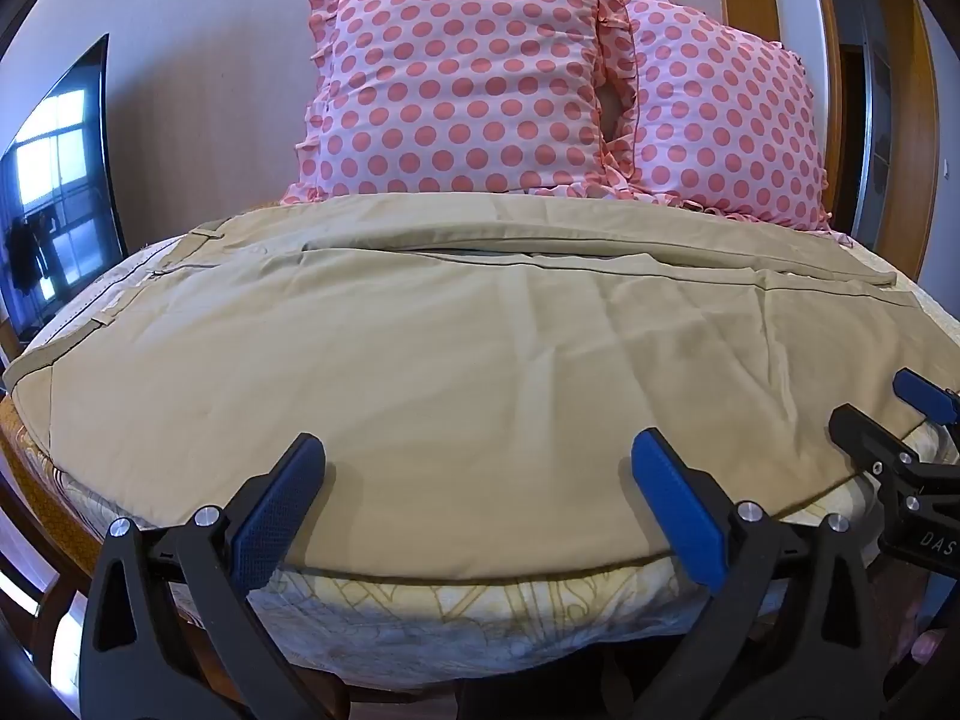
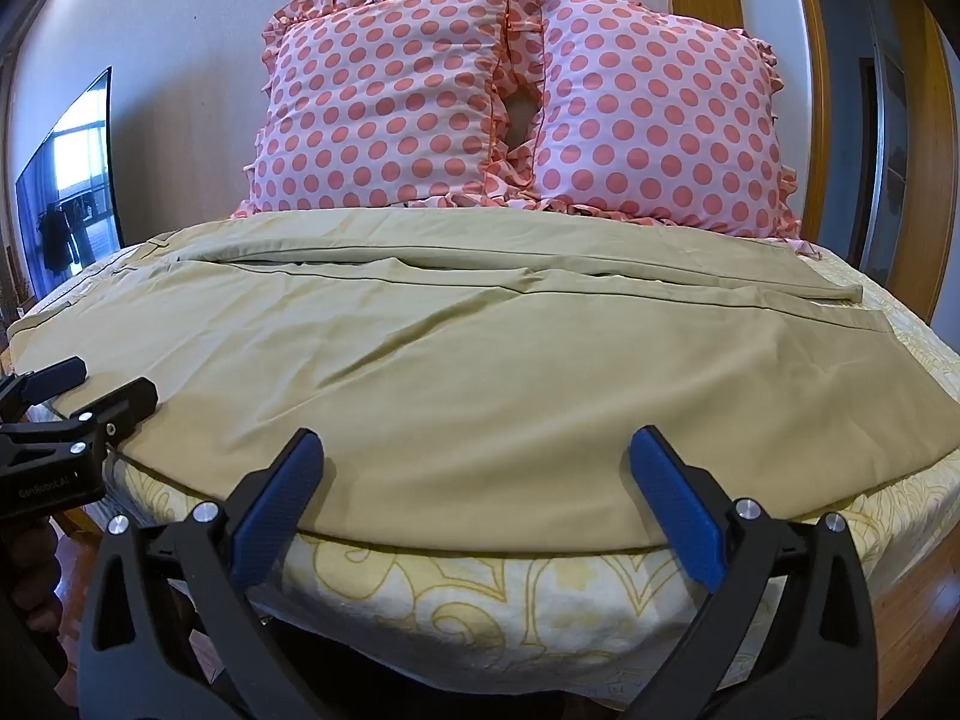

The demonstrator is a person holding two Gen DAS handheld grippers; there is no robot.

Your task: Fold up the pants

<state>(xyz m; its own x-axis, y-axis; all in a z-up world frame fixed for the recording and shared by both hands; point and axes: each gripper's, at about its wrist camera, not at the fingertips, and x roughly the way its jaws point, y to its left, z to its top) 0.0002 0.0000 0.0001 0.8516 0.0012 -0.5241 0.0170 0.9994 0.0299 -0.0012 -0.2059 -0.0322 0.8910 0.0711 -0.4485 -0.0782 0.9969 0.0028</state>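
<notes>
Khaki pants (image 1: pixel 456 336) lie spread flat across the bed, waistband to the left, both legs running to the right; they also show in the right wrist view (image 2: pixel 480 360). My left gripper (image 1: pixel 480 468) is open and empty, its blue-padded fingers (image 1: pixel 282 510) just above the pants' near edge. My right gripper (image 2: pixel 480 468) is open and empty over the same near edge, further right. The right gripper shows at the right edge of the left wrist view (image 1: pixel 888 414), and the left gripper at the left edge of the right wrist view (image 2: pixel 90 390).
The bed (image 2: pixel 510 588) has a cream sheet with a yellow pattern. Two pink polka-dot pillows (image 1: pixel 462 90) (image 2: pixel 654 120) lean on the wall behind the pants. A dark TV screen (image 1: pixel 60 180) stands at the left. A wooden door frame (image 2: pixel 816 90) is at the right.
</notes>
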